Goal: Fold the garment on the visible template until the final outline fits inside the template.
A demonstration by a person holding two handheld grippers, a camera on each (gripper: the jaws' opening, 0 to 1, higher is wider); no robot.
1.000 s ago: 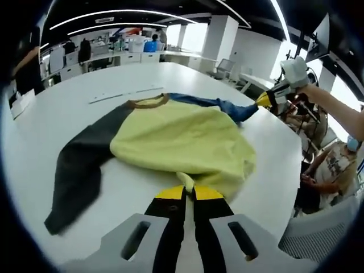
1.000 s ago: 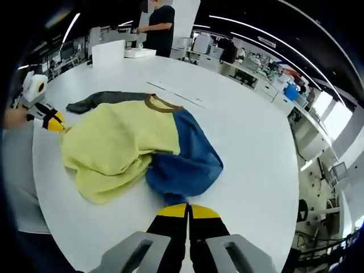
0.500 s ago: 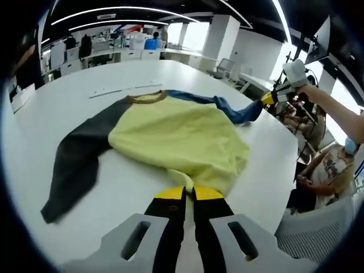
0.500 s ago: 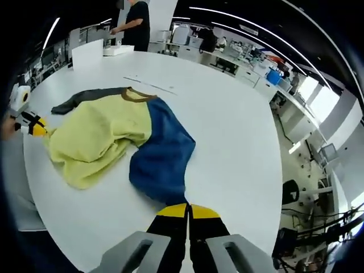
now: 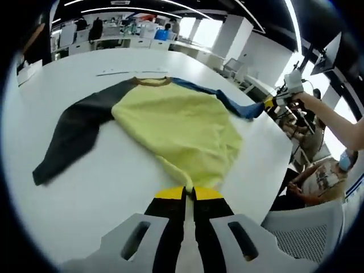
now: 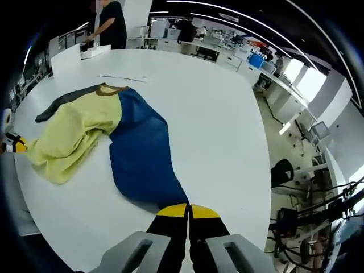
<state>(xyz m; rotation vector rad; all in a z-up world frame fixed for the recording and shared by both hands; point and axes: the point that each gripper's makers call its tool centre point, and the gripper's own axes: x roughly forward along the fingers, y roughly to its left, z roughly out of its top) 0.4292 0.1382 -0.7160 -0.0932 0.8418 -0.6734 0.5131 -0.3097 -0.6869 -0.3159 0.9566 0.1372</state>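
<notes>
A garment lies on the white table (image 5: 85, 187): yellow body (image 5: 182, 125), dark grey sleeve (image 5: 71, 133) stretched left, blue sleeve (image 5: 233, 105) stretched right, brown collar (image 5: 151, 81) at the far side. My left gripper (image 5: 189, 193) is shut on the yellow hem at the near edge. In the right gripper view the blue sleeve (image 6: 139, 153) runs to my right gripper (image 6: 187, 210), which is shut on its cuff. The right gripper (image 5: 270, 102) appears far right in the left gripper view, the left gripper (image 6: 17, 143) at the left edge of the right gripper view.
Thin template marks (image 5: 122, 71) lie on the table beyond the collar. A seated person (image 5: 318, 182) is at the table's right edge. Another person (image 6: 108, 25) stands by a white board (image 6: 65, 57) at the far side. Desks and chairs surround the table.
Both grippers have pulled apart and back. The blue sleeve, bunched a second ago, is now drawn out long and flat, and the yellow body has spread smoother toward the left gripper.
</notes>
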